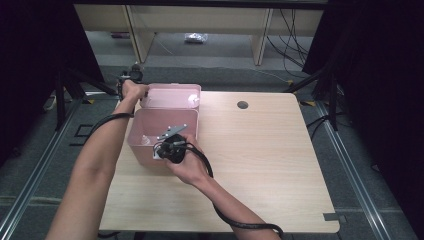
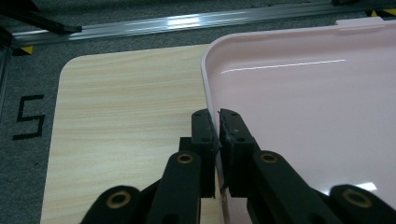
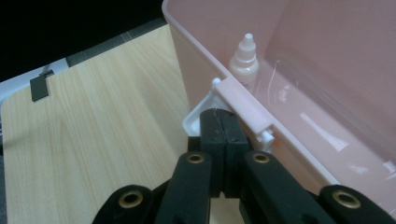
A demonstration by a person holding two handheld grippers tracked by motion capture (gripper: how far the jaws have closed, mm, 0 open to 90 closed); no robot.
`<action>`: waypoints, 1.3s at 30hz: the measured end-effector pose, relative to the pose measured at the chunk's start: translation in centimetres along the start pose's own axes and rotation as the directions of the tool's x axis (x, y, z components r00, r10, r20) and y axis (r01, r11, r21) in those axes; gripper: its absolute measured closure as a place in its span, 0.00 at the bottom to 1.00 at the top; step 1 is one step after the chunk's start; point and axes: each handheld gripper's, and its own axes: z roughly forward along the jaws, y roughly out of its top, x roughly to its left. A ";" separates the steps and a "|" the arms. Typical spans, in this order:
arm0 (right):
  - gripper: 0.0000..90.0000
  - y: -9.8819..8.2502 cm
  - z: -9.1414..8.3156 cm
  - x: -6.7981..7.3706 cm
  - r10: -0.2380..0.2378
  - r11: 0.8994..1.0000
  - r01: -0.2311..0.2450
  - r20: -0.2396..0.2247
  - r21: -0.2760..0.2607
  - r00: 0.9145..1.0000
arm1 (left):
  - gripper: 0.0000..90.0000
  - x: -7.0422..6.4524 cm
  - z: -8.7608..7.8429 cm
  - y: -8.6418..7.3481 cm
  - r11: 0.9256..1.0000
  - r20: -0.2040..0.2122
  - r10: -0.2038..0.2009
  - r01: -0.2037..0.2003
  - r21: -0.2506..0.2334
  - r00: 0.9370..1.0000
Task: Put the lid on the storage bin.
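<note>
Left claw (image 2: 218, 128): clamped on pink lid (image 2: 303, 102) rim, holding it open. Right claw (image 3: 225, 128): closed on white front latch (image 3: 198, 119), apparently steadying pink box (image 1: 145, 131) on bench (image 1: 260, 150). Contents: small dropper bottle (image 3: 243, 63), upright inside front wall.

In front of you is a light wood desk (image 1: 260, 150) with rounded corners and 1 round cable hole (image 1: 242, 105) near its far edge. A pink box (image 1: 145, 145), lid open, sits at your far left.
</note>
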 end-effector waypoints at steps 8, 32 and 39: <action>1.00 0.2 0.1 0.1 -0.007 1.000 0.007 0.009 0.016 1.000 | 0.95 0.0 -0.4 -0.4 0.998 0.015 -0.018 0.019 -0.067 1.000; 1.00 0.3 0.0 0.1 0.017 0.999 -0.017 0.002 0.032 1.000 | 0.96 0.5 -1.7 -0.7 0.991 0.036 -0.036 0.041 -0.131 0.999; 1.00 0.3 0.0 0.1 0.019 0.999 -0.019 0.001 0.037 1.000 | 0.96 0.7 -2.3 -0.9 0.988 0.033 -0.035 0.039 -0.147 0.999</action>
